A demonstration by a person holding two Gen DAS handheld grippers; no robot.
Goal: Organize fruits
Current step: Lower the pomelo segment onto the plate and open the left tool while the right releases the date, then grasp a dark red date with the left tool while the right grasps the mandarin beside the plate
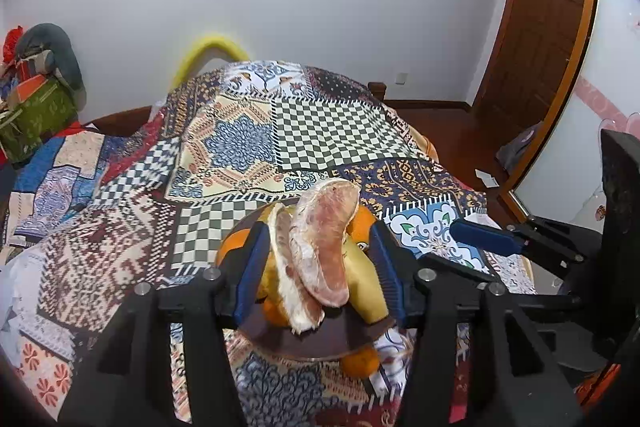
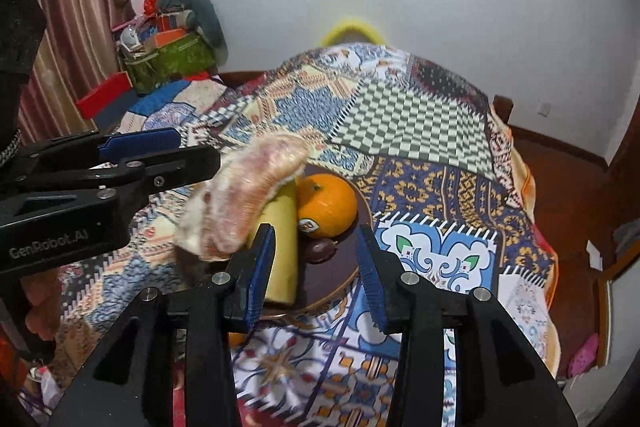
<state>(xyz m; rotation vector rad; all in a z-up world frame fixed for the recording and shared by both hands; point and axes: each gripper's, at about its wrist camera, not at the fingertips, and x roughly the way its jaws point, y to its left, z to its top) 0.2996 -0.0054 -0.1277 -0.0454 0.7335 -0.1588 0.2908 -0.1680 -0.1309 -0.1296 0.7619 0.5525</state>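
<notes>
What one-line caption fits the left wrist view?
Left gripper poised around pomelo segments above the fruit plate on a patchwork cloth.
</notes>
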